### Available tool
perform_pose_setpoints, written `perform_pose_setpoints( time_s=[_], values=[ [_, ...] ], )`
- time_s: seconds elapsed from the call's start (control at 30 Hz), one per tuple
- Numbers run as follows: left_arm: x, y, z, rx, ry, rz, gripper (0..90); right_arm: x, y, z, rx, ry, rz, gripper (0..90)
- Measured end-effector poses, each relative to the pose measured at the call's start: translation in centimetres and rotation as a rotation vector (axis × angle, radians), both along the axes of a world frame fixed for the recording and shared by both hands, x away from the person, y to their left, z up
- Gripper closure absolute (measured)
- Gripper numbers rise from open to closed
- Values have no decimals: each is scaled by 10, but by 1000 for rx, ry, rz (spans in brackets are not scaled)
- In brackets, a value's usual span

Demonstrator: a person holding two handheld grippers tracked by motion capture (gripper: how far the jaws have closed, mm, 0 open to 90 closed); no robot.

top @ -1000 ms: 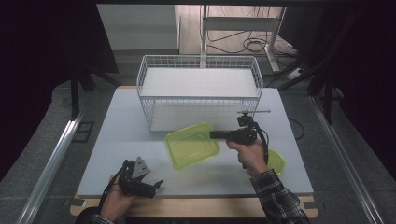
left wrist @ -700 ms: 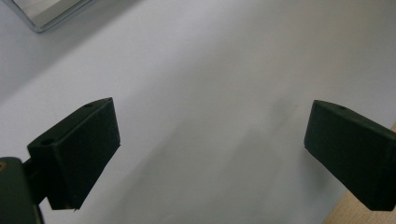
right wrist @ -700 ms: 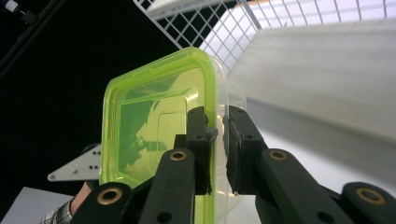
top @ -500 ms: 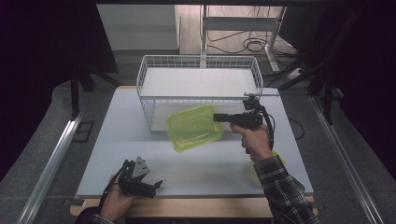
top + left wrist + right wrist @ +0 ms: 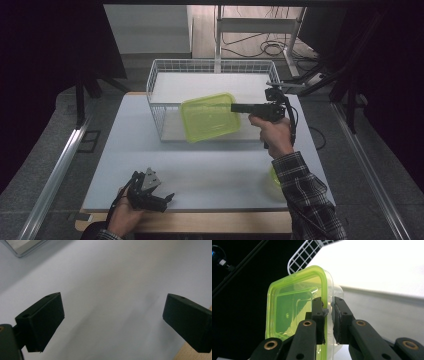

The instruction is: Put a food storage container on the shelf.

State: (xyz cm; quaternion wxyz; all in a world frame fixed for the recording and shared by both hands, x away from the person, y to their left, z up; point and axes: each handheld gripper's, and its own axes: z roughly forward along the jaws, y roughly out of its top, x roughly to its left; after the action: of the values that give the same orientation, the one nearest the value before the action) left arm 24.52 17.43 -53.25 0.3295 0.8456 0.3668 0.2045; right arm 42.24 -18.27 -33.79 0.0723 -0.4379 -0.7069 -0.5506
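Observation:
A lime-green plastic container (image 5: 209, 116) hangs in the air over the front part of the white wire basket (image 5: 159, 85). My right gripper (image 5: 234, 107) is shut on its right rim and holds it tilted. In the right gripper view the container (image 5: 292, 312) stands on edge, with the rim pinched in my right gripper (image 5: 328, 315). My left gripper (image 5: 167, 196) rests near the table's front edge at the left, open. In the left gripper view my left gripper (image 5: 112, 320) has bare white table between its jaws.
A second green object (image 5: 274, 179) lies on the white table (image 5: 125, 135) at the front right, partly hidden by the plaid sleeve (image 5: 305, 195). Cables and a metal frame (image 5: 260, 30) stand on the floor behind the basket.
My right gripper has lifted the green container off the table and carried it back and up over the basket. The left gripper has stayed in place.

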Motion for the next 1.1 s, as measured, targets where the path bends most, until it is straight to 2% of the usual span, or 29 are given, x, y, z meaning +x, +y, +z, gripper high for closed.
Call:
perform_pose_setpoints(
  time_s=[0.43, 0.87, 1.1],
  values=[
    [0, 0, 0, -5, 0, -1, 35, 29, 2, 26, 0, -37, -101, 802],
    [0, 1, 1, -10, 0, -2, 36, 53, 6, 34, -13, -48, -175, 802],
    [0, 1, 1, -9, 1, -7, 36, 66, 9, 31, -38, -34, -205, 801]
  ],
)
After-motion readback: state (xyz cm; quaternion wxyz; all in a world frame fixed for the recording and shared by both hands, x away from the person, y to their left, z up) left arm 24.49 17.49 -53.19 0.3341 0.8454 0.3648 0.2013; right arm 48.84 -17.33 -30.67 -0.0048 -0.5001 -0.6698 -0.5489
